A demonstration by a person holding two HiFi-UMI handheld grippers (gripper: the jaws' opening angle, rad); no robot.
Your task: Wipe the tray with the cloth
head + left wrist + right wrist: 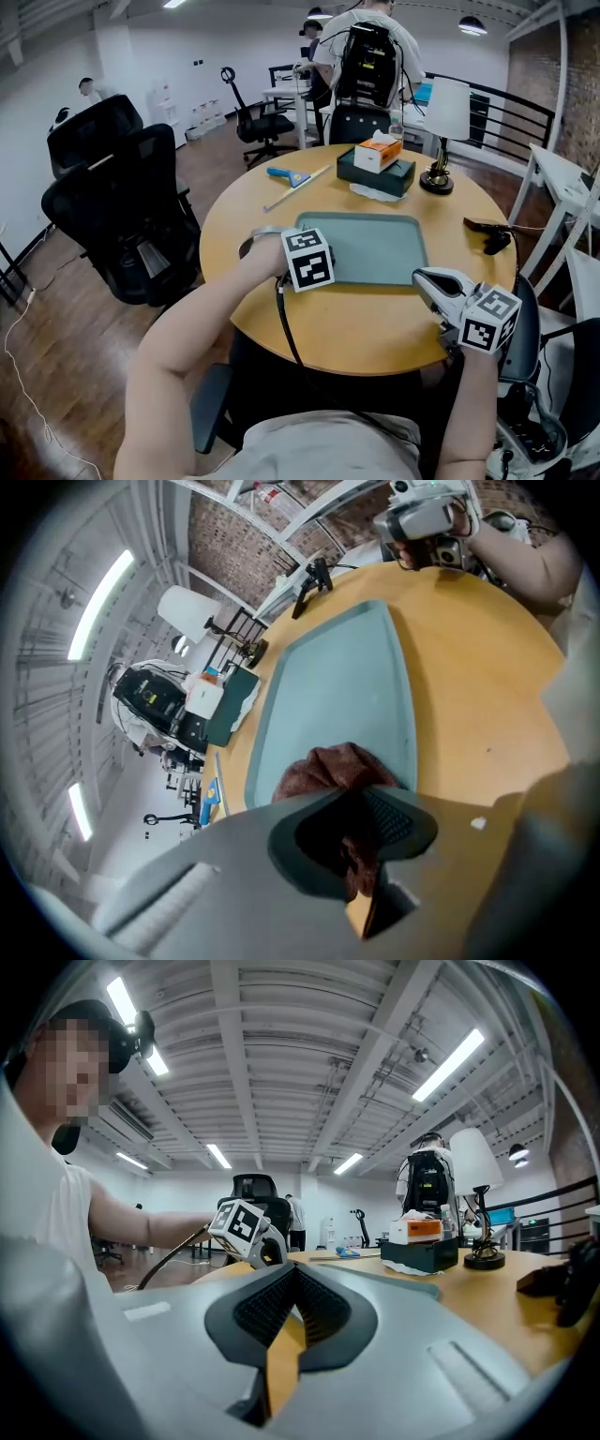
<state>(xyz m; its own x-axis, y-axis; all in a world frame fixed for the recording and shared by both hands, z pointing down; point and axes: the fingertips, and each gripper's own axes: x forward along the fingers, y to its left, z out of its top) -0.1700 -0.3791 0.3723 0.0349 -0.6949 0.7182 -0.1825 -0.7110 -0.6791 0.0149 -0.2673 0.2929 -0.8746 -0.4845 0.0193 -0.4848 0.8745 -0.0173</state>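
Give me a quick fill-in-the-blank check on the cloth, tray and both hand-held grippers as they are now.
1. The left hand-held gripper is shut on the reddish-brown ____.
2. What it holds sits at a corner of the grey-green ____.
3. The right hand-held gripper, jaws together, holds ____.
Missing words: cloth; tray; nothing.

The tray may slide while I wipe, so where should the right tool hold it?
Pinch the raised rim of the tray at its near right corner, coming in from the right. The tray lies flat, so only the thin rim offers a grip, and the left tool holds the cloth at the left end.
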